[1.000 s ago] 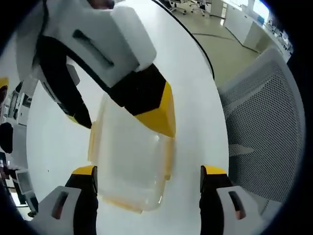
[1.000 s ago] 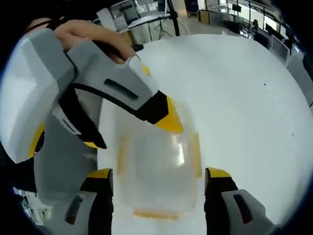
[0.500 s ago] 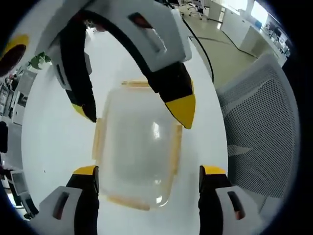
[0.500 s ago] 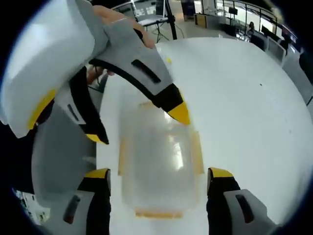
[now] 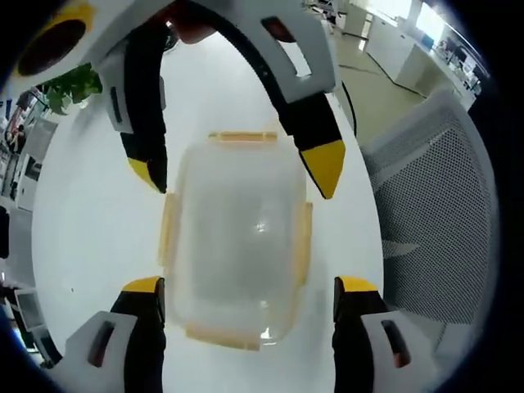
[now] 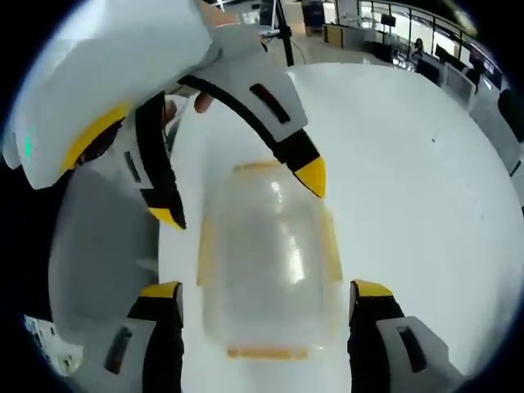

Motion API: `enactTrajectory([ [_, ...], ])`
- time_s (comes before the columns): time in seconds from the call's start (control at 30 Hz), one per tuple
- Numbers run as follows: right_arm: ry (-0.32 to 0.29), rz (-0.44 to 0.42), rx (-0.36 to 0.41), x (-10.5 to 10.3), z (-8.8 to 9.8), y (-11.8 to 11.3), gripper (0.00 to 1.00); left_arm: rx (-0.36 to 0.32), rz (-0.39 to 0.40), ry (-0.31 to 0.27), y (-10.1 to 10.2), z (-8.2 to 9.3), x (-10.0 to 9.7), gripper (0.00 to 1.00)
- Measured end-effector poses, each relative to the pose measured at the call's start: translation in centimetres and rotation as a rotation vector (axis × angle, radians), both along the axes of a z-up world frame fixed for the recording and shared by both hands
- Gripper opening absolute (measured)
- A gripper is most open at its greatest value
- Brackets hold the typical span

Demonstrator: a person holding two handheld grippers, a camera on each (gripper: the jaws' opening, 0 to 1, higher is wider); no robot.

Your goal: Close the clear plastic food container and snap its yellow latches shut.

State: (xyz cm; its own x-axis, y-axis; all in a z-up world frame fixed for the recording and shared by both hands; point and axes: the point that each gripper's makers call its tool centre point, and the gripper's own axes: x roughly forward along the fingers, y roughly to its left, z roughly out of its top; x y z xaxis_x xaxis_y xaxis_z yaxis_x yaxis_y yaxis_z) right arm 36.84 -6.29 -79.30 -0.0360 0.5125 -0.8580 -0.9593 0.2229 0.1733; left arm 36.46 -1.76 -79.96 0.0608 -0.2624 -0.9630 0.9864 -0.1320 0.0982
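In the left gripper view, the left gripper (image 5: pixel 243 291) is reaching out over a round white table (image 5: pixel 90 221), its two yellow-tipped black-and-white jaws rising from the bottom edge and standing wide apart, gripping nothing. The right gripper (image 5: pixel 237 173) is coming in from the far side, facing the camera, its own yellow tips spread wide and sitting just beside the far corners of the clear rectangular plastic food container (image 5: pixel 236 233). A person's fingers (image 5: pixel 195 20) are showing at its handle.

In the right gripper view the arrangement is mirrored: the right gripper (image 6: pixel 264 299) is holding its jaws wide at the bottom of the view, closed on nothing, while the left gripper (image 6: pixel 241 196) is pointing back toward the camera from the far side with its jaws spread, and a hand (image 6: pixel 184 102) is gripping it behind.

The container is lying flat on the table between the two grippers, framed by both pairs of jaws. Its clear lid is sitting on top and catching a small glint of light. Yellow latches (image 5: pixel 304 246) are running along all four sides; whether they are snapped down or loose cannot be told. A grey mesh office chair (image 5: pixel 442 213) is standing just beyond the table's edge.
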Motion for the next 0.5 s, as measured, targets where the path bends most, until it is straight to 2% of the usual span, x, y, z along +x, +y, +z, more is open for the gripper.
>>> enactTrajectory([
  [0.5,-0.070,0.012,-0.038,-0.32,-0.69,-0.39,0.84,0.008,-0.041,0.026,0.29,-0.76,0.82,0.86],
])
